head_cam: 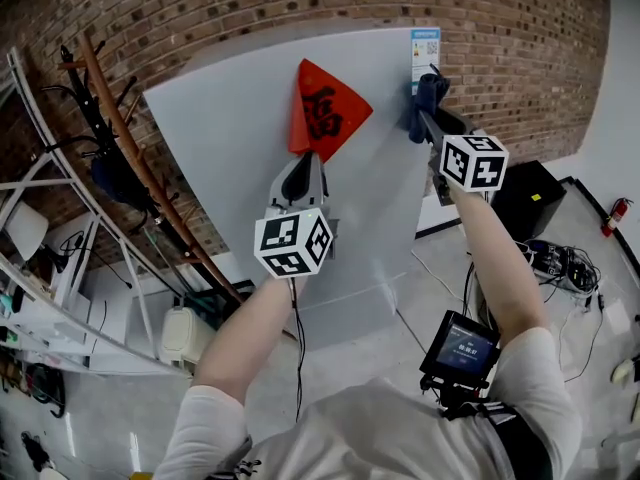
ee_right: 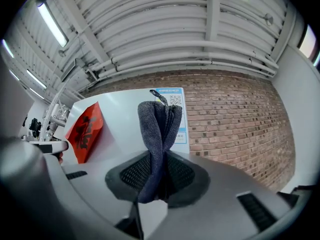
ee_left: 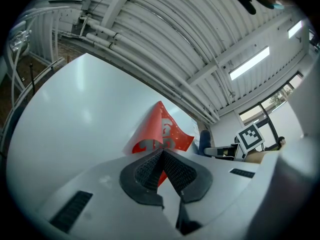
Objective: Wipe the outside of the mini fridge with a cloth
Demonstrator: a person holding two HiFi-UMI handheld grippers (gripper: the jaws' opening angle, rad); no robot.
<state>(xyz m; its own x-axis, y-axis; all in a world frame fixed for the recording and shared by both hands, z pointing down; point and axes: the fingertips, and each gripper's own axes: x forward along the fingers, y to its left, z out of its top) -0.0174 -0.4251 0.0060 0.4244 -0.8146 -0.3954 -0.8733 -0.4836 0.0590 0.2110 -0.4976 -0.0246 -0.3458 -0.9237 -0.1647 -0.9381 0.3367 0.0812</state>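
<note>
The white mini fridge [head_cam: 220, 138] stands against a brick wall and fills the middle of the head view. A red diamond-shaped paper [head_cam: 325, 113] hangs on its face, curled away from the surface. My left gripper [head_cam: 300, 173] is shut on that paper's lower corner; the red sheet [ee_left: 165, 131] runs into the closed jaws of the left gripper [ee_left: 161, 156]. My right gripper [head_cam: 428, 118] is shut on a dark blue-grey cloth [head_cam: 425, 103], held against the fridge's upper right edge. The bunched cloth [ee_right: 160, 129] rises from the right gripper [ee_right: 159, 171], just below a printed label [ee_right: 177, 114].
The brick wall [head_cam: 520, 48] lies behind and to the right. White metal racks [head_cam: 60, 268] and leaning poles [head_cam: 130, 158] crowd the left. A black box [head_cam: 530, 198], cables [head_cam: 560, 263] and a fire extinguisher [head_cam: 615, 213] are on the floor at right.
</note>
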